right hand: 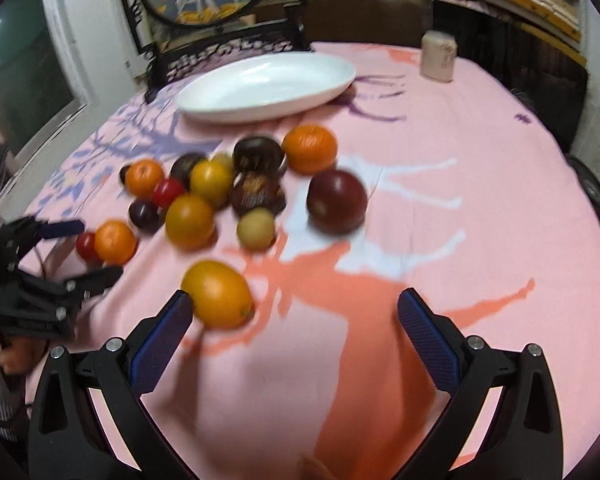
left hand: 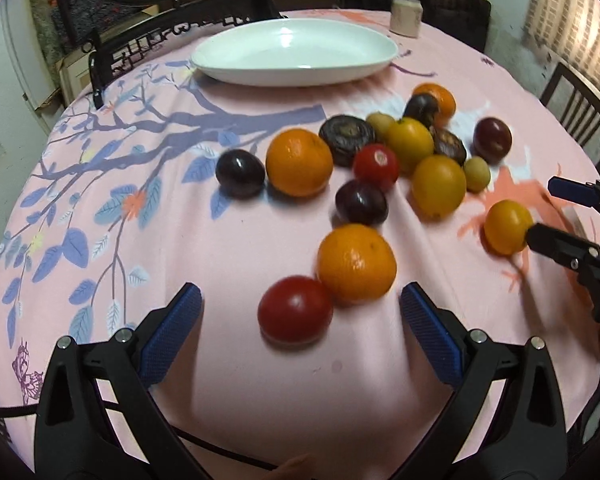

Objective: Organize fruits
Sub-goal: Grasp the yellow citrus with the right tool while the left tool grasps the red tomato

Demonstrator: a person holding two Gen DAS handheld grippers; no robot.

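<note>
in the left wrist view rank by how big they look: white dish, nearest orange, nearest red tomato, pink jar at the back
1. white dish
2. orange and red tomato: the orange looks slightly bigger, but both are close to the camera, so that is unsure
3. pink jar, though it is farthest away

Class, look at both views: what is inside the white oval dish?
Nothing shows inside the white oval dish: only its bare glossy floor. All the fruit lies on the pink tablecloth. The near rim hides a thin strip.

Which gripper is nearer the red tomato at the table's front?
Left. The left gripper flanks the red tomato; the right gripper is beside a yellow fruit.
</note>
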